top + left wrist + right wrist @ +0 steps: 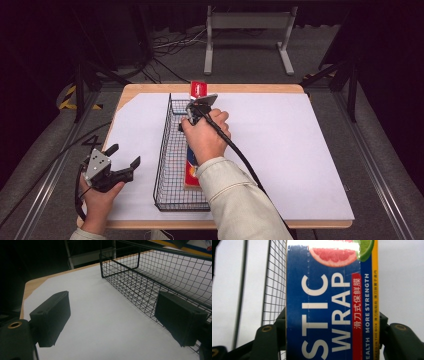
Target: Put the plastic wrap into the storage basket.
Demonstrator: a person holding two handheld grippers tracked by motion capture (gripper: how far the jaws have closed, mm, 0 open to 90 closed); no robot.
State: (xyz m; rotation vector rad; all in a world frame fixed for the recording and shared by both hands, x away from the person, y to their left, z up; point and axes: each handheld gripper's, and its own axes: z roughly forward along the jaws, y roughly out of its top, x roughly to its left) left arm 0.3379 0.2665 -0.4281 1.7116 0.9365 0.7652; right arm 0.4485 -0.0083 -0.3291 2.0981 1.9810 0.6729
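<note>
A long blue and red plastic wrap box (192, 169) lies lengthwise along the right side of a black wire basket (162, 160); its far end (198, 89) sticks out past the basket. My right gripper (196, 113) is shut on the box near that far end. In the right gripper view the box (329, 302) is clamped between both jaws, with the basket mesh (274, 290) to its left. Whether the box rests inside the basket or on its rim I cannot tell. My left gripper (125, 154) stands open at the table's near left, holding nothing (112, 315), with the basket (150, 277) beside it.
A white sheet (280, 150) covers the wooden table (150, 89). Broad bare sheet lies right of the basket and between the basket and my left gripper. Behind the table stand a grey metal frame (247, 20) and floor cables (165, 45).
</note>
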